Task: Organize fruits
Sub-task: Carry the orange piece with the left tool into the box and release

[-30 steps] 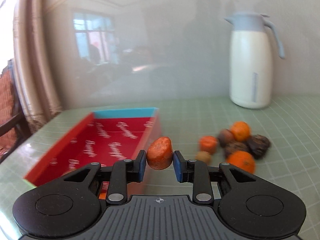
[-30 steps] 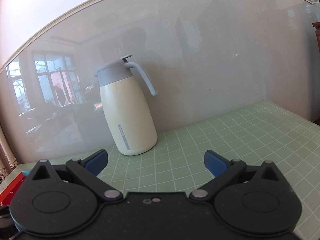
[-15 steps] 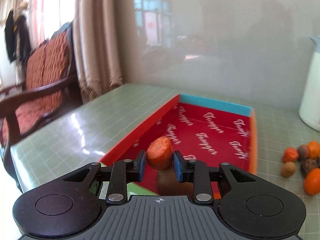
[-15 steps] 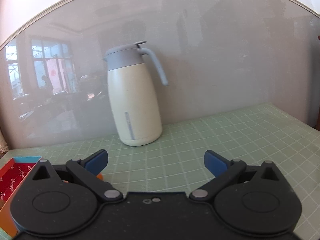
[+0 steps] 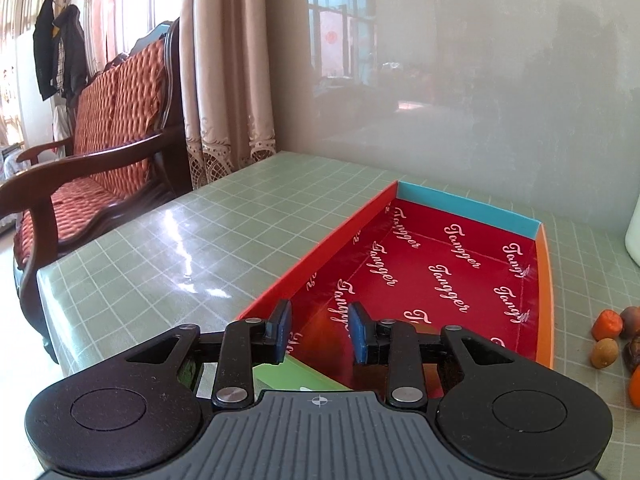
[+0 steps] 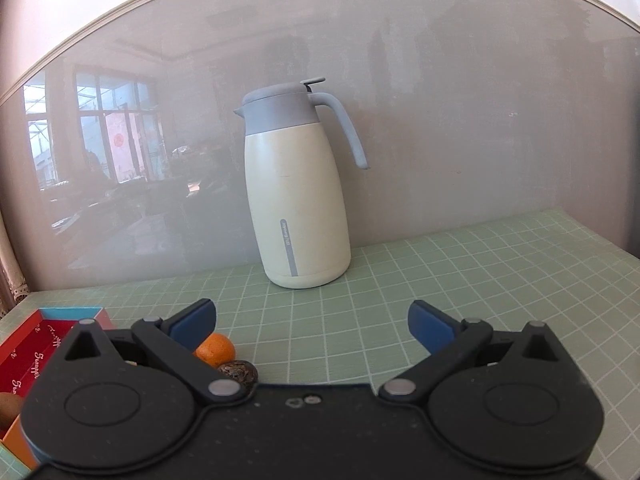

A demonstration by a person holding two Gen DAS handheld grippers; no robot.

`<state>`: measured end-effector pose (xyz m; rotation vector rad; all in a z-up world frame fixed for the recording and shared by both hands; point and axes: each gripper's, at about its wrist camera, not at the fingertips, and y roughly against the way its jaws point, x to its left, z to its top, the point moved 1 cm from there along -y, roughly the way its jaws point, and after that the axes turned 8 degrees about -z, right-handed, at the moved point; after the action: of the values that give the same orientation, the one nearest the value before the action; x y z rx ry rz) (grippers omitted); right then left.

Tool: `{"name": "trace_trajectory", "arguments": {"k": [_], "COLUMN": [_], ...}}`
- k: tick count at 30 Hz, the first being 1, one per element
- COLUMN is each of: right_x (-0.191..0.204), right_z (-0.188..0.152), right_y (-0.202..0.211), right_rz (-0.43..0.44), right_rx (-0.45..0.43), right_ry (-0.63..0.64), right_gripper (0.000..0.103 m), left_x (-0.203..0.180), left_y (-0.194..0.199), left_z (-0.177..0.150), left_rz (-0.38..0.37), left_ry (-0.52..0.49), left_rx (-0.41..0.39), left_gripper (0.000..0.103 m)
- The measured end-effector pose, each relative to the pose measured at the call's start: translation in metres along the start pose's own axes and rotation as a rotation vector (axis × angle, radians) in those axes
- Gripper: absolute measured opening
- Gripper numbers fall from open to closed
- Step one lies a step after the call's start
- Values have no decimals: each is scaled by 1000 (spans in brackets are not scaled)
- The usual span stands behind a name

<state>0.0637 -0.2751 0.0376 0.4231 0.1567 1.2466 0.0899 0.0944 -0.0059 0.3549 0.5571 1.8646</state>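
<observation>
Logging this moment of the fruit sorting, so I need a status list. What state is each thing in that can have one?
Left tool: open, nothing between its pads; has just been opening.
Right tool: wide open, empty.
Red box: lidless, sitting flat on the table.
Jug: upright, lid closed.
Loose fruits: lying on the table beside the box.

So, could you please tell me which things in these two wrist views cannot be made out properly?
- Left wrist view: the near end of the red box is hidden behind the left hand-held gripper, so any fruit there is unseen.
- Left wrist view: the fruit pile and white jug are cut off by the right edge.
- Right wrist view: the right hand-held gripper covers most fruit; only an orange shows clearly.
</observation>
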Motion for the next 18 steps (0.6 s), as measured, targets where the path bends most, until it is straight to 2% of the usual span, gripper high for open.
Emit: {"name": "trace_trajectory", "arguments": {"k": [1, 2, 4, 5, 9, 18], "right_x": [0, -1, -3, -4, -8, -5], "right_z": [0, 0, 0, 0, -1, -3], "right_y": [0, 0, 1, 2, 3, 2], "right_rz": [-1, -2, -5, -6, -14, -9], "right_rx": [1, 0, -2, -4, -4, 7], "right_ry": [0, -1, 0, 2, -1, 7], "right_gripper": [103, 103, 103, 103, 103, 103], "left_x": [-1, -3, -9, -10, -10, 24], "left_y": [3, 6, 16, 21, 31, 49], "left_z": [0, 0, -1, -1, 0, 1], "left_rz": [-8, -3, 58, 83, 61, 93], "left_ry": [3, 1, -12, -16, -22, 60], "left_rx": [-3, -17, -60, -92, -132, -122], "left_gripper": [47, 70, 103, 103, 103, 103]}}
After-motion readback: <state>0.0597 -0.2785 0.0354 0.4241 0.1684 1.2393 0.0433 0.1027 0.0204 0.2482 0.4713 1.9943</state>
